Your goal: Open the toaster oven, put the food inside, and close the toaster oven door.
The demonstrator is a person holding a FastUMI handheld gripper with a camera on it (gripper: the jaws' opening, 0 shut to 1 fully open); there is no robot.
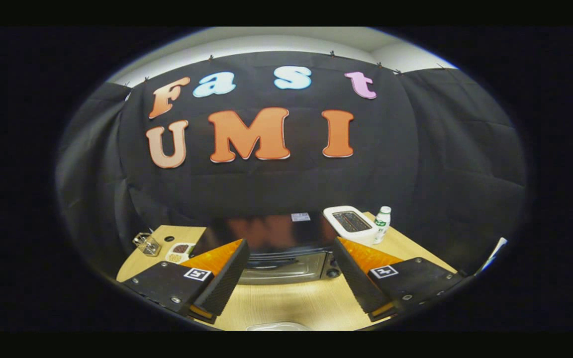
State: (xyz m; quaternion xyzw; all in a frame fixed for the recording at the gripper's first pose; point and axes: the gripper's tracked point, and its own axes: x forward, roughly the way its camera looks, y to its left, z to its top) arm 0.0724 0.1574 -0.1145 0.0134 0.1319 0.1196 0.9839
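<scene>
Pale dish rim at bottom centre lies nearest, perhaps the food's plate; I cannot tell. Above it my gripper hangs released, fingers spread wide, touching nothing. Framed between them at lower centre, the oven sits door closed on the table, a white toaster and bottle to its right. I judge the door stiff, hinged, glass-fronted; the handle along its top edge looks the place to grip.
</scene>
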